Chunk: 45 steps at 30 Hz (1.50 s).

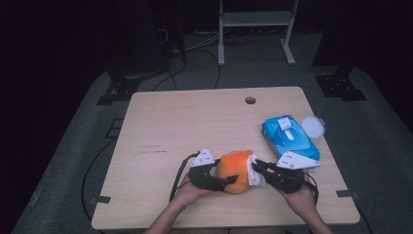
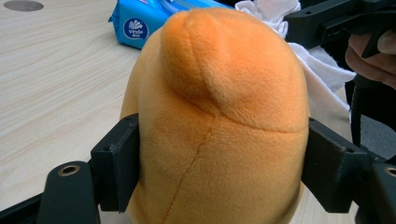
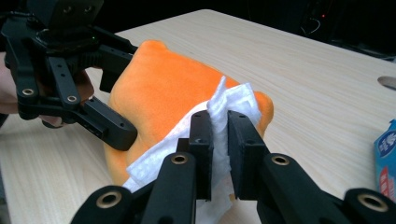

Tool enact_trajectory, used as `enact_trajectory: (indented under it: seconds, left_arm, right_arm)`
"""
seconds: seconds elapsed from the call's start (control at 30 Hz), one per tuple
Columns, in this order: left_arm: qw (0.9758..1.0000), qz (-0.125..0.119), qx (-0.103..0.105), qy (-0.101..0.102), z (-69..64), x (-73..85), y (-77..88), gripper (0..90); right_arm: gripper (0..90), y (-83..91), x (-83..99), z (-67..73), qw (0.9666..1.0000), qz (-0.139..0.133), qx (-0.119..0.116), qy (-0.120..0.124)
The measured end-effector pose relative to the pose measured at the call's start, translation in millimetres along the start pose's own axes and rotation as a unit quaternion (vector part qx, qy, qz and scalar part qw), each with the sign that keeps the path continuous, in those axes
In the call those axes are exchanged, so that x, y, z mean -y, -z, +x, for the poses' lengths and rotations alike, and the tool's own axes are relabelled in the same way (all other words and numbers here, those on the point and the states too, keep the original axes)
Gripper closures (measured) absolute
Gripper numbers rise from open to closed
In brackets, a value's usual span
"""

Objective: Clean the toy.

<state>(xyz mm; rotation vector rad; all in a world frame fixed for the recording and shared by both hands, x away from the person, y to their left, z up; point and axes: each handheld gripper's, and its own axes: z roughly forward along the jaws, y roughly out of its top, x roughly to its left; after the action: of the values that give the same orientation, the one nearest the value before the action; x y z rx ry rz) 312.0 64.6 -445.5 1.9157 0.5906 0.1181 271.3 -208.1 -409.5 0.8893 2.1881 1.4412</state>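
My forearms come in over the near edge of the table point(image 1: 160, 112), and just past them the orange plush toy point(image 1: 235, 170) sits near that edge, a little right of its middle. It is the biggest thing I am working on. My left gripper point(image 2: 219, 163) has its jaws on either flank of the toy, pressing into the fur, so I judge it clamped there to steady the toy. My right gripper point(image 3: 219, 133) has its jaws drawn together on a bunched white wipe point(image 3: 231, 105), which lies against the toy's right side (touching the fur, as far as I can tell). The blue wipe pack point(image 1: 290, 138) lies toward the right edge, with a small white round lid point(image 1: 312, 126) beside it. So a wipe is out and on the toy; I judge the cleaning under way, with most of the surface left to wipe.
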Motion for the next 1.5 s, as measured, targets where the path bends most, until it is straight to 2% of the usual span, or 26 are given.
enact_trajectory:
  seconds: [0.03,0.07,0.1,0.17,0.23,0.3,0.33,0.4,0.5,0.53,0.57,0.6,0.67,0.73,0.8,0.83,0.87,0.9,0.97,1.07,1.2,1.27,1.3,1.37,1.43,1.5]
  left_arm:
    - [1.0000,0.002,-0.004,0.001,-0.2,-0.1,-0.3,22.3]
    - [1.0000,0.002,-0.004,0.001,-0.2,-0.1,-0.3,21.9]
    - [1.0000,0.000,-0.004,0.006,0.4,0.3,-0.7,21.9]
    - [1.0000,-0.003,-0.006,0.007,-0.4,0.8,-1.7,21.7]
    - [1.0000,-0.002,-0.005,0.005,-2.7,1.6,-3.6,21.7]
    - [1.0000,-0.001,-0.007,0.000,-4.7,1.5,-4.3,21.6]
    - [0.9998,0.003,-0.012,-0.013,-8.6,1.1,-5.3,21.6]
    - [0.9996,0.005,-0.015,-0.023,-11.1,0.8,-5.8,21.6]
    - [0.9995,0.007,-0.016,-0.028,-12.6,0.6,-6.8,21.6]
    - [0.9993,0.006,-0.018,-0.032,-13.5,1.0,-7.5,21.6]
    - [0.9993,0.006,-0.018,-0.032,-13.5,1.0,-7.5,21.6]
    - [0.9993,0.006,-0.017,-0.032,-13.0,1.2,-7.2,21.6]
    - [0.9995,0.006,-0.016,-0.026,-11.8,1.1,-6.9,21.5]
    - [0.9995,0.006,-0.017,-0.025,-12.3,1.0,-7.3,21.5]
    - [0.9993,0.010,-0.022,-0.030,-14.6,0.0,-9.2,21.5]
    - [0.9992,0.013,-0.023,-0.030,-16.5,-0.8,-10.3,21.3]
    - [0.9991,0.016,-0.024,-0.030,-17.8,-1.2,-10.6,21.3]
    - [0.9987,0.021,-0.026,-0.037,-20.0,-1.2,-10.4,21.1]
    - [0.9981,0.023,-0.025,-0.051,-22.1,0.1,-8.9,21.2]
    - [0.9976,0.026,-0.026,-0.058,-23.1,0.4,-8.8,21.3]
    - [0.9973,0.027,-0.024,-0.064,-25.2,0.8,-10.1,21.4]
    - [0.9962,0.031,-0.023,-0.077,-27.4,1.1,-10.1,21.3]
    - [0.9962,0.031,-0.023,-0.077,-27.4,1.1,-10.1,21.3]
    - [0.9960,0.032,-0.016,-0.082,-29.0,0.0,-9.9,20.7]
    - [0.9963,0.033,-0.007,-0.079,-27.9,-3.1,-8.0,16.8]
    - [0.9975,0.027,0.002,-0.066,-24.6,-6.8,-3.8,12.7]
  right_arm:
    - [79.8,-1.1,-1.8,7.1,1.0000,0.000,0.002,0.010]
    - [79.8,-1.1,-1.8,7.1,1.0000,0.000,0.002,0.010]
    - [79.8,-3.7,-5.3,18.1,0.9998,-0.005,-0.005,0.020]
    - [79.8,-5.7,-8.9,26.4,0.9994,-0.011,-0.022,0.023]
    - [79.7,-8.6,-12.8,35.1,0.9987,-0.015,-0.041,0.027]
    - [79.7,-10.3,-14.4,38.8,0.9983,-0.014,-0.046,0.032]
    - [79.8,-13.0,-16.4,44.0,0.9979,-0.011,-0.046,0.043]
    - [79.9,-12.4,-16.9,43.4,0.9978,-0.013,-0.044,0.048]
    - [79.9,-9.7,-17.1,39.8,0.9982,-0.017,-0.038,0.044]
    - [79.7,-6.4,-17.0,32.6,0.9986,-0.019,-0.030,0.040]
    - [79.7,-6.4,-17.0,32.6,0.9986,-0.019,-0.030,0.040]
    - [79.6,-4.2,-14.9,24.7,0.9990,-0.020,-0.017,0.037]
    - [79.6,-1.5,-12.5,18.4,0.9994,-0.020,-0.008,0.027]
    - [79.6,0.0,-11.5,16.3,0.9996,-0.019,-0.004,0.023]
    - [80.3,0.9,-11.2,18.1,0.9996,-0.017,-0.003,0.022]
    - [80.4,-2.8,-14.6,29.9,0.9990,-0.011,-0.012,0.042]
    - [80.4,-2.8,-14.6,29.9,0.9990,-0.011,-0.012,0.042]
    - [80.4,-7.8,-17.5,43.3,0.9973,-0.005,-0.011,0.073]
    - [80.2,-9.2,-19.9,47.9,0.9968,-0.007,-0.016,0.078]
    - [80.3,-8.0,-20.9,45.6,0.9970,-0.009,-0.016,0.075]
    - [80.1,0.6,-18.3,22.9,0.9989,-0.017,0.004,0.043]
    - [80.1,2.5,-15.4,12.4,0.9992,-0.014,0.017,0.033]
    - [80.1,2.5,-15.4,12.4,0.9992,-0.014,0.017,0.033]
    - [80.1,4.9,-7.8,-1.2,0.9999,-0.007,0.012,0.006]
    - [80.2,5.5,-5.8,-1.2,0.9999,-0.007,0.007,0.009]
    - [80.2,5.7,-5.3,2.2,0.9998,-0.003,0.008,0.019]
